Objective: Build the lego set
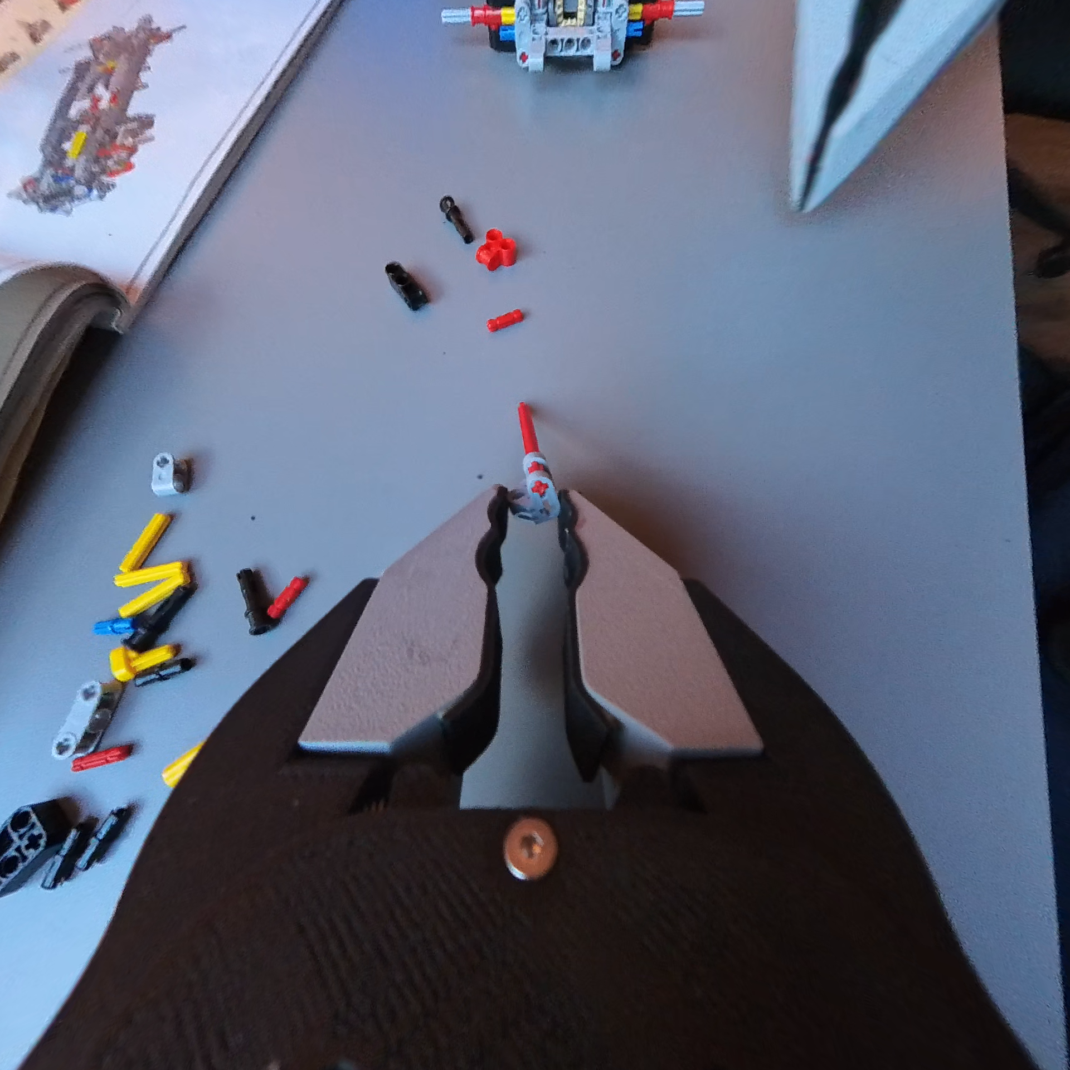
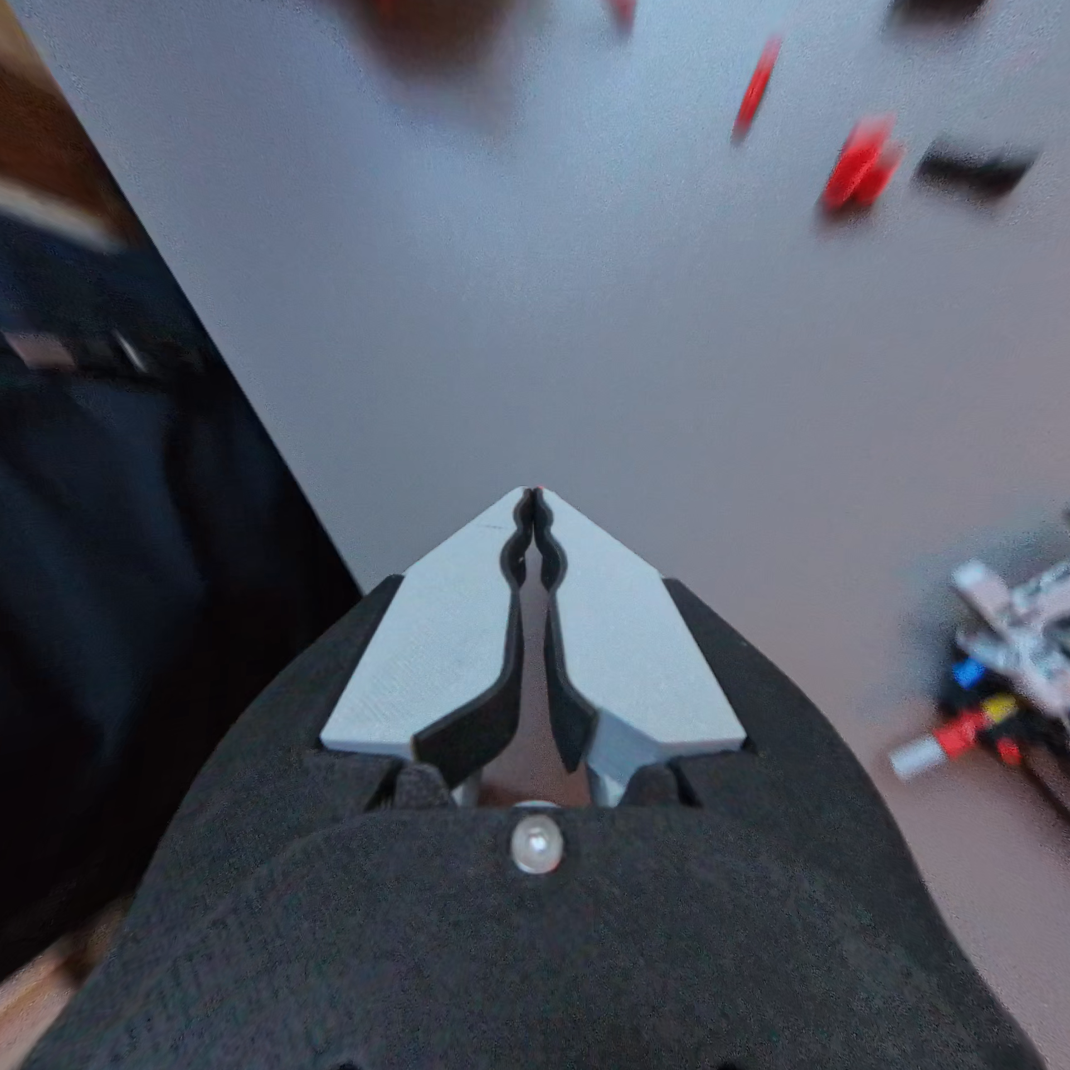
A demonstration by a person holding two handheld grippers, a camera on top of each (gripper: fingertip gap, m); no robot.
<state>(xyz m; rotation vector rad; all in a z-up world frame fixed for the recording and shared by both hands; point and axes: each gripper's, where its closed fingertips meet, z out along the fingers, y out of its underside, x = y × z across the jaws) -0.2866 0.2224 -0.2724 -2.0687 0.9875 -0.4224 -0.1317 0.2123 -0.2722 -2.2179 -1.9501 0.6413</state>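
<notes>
A small grey connector with a red axle (image 1: pixel 535 475) is pinched at the tips of the left tongs (image 1: pixel 534 505), the axle pointing forward over the grey tabletop (image 1: pixel 752 405). Beyond it loose red and black pieces (image 1: pixel 497 250) are scattered, likely for easy reach, and left of it yellow pins (image 1: pixel 151 573) are heaped. The right tongs (image 2: pixel 533 492) are closed tip to tip; no container is seen.

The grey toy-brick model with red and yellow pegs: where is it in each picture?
Left wrist view: the model stands at the top edge, middle, on the grey table.
Right wrist view: the same model lies blurred at the right edge, below the middle.
Shared landmark: the red clover-shaped piece.
</notes>
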